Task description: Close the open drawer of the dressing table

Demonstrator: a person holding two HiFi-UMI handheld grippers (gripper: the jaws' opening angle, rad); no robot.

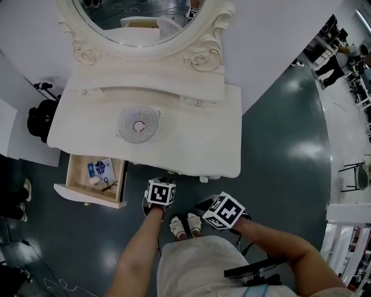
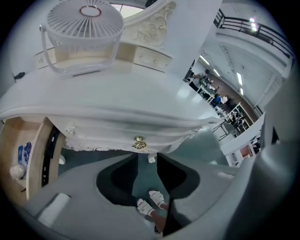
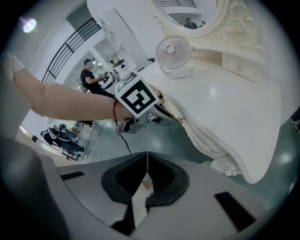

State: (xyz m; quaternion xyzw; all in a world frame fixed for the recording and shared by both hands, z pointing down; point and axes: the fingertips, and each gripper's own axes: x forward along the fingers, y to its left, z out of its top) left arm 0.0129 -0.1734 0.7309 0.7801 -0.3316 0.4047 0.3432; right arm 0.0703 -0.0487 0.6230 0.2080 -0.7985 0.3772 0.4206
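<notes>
The white dressing table (image 1: 191,139) stands ahead of me. Its left drawer (image 1: 74,177) is pulled out and holds a blue packet (image 1: 99,169) and small items. In the left gripper view the open drawer (image 2: 35,154) shows at the far left, and a brass knob (image 2: 138,143) of the table front sits just above the jaws. My left gripper (image 1: 160,190) is near the table's front edge, right of the drawer. The left gripper (image 2: 147,157) is open with nothing between its jaws. My right gripper (image 1: 224,210) hangs lower right, away from the table. The right gripper (image 3: 147,154) is shut and empty.
A small white fan (image 1: 138,123) lies on the tabletop below the oval mirror (image 1: 139,17). A black bag (image 1: 40,119) stands left of the table. My feet in white sandals (image 1: 185,225) are on the grey floor. People (image 1: 339,58) work far right.
</notes>
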